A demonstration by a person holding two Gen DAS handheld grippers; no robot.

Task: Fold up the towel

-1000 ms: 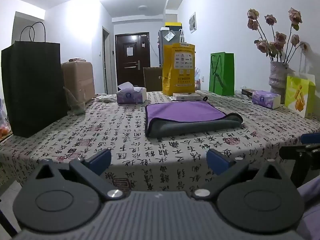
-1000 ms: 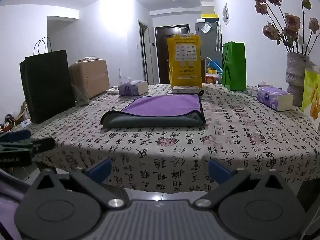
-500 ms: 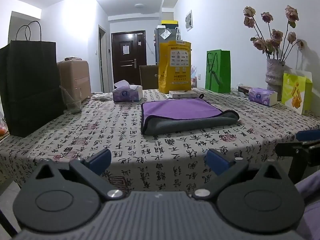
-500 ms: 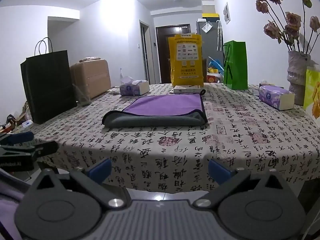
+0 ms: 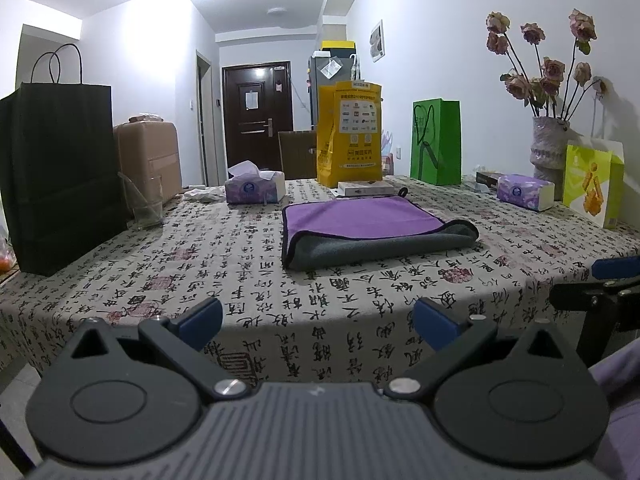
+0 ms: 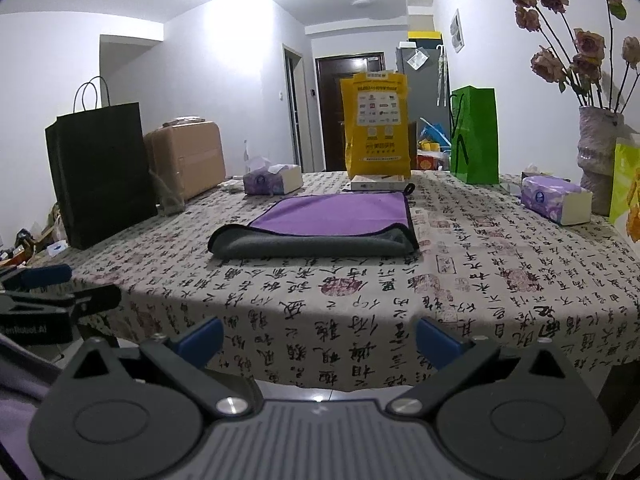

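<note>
A towel, purple on top and grey beneath, lies folded flat in the middle of the table (image 5: 372,228) (image 6: 320,224), its rolled grey fold facing me. My left gripper (image 5: 318,320) is open and empty, held off the table's near edge, well short of the towel. My right gripper (image 6: 318,336) is open and empty too, also back from the near edge. Each gripper shows at the side of the other's view: the right one in the left wrist view (image 5: 600,288), the left one in the right wrist view (image 6: 52,292).
The table (image 5: 240,280) carries a black paper bag (image 5: 60,176) and a glass (image 5: 144,204) at left, tissue boxes (image 5: 254,190) (image 6: 556,200), a yellow bag (image 5: 348,132), a green bag (image 5: 436,140), and a vase of dried roses (image 5: 550,144) at right.
Both grippers have drifted slightly back and lower from the table edge; the towel has not moved and both grippers stay open.
</note>
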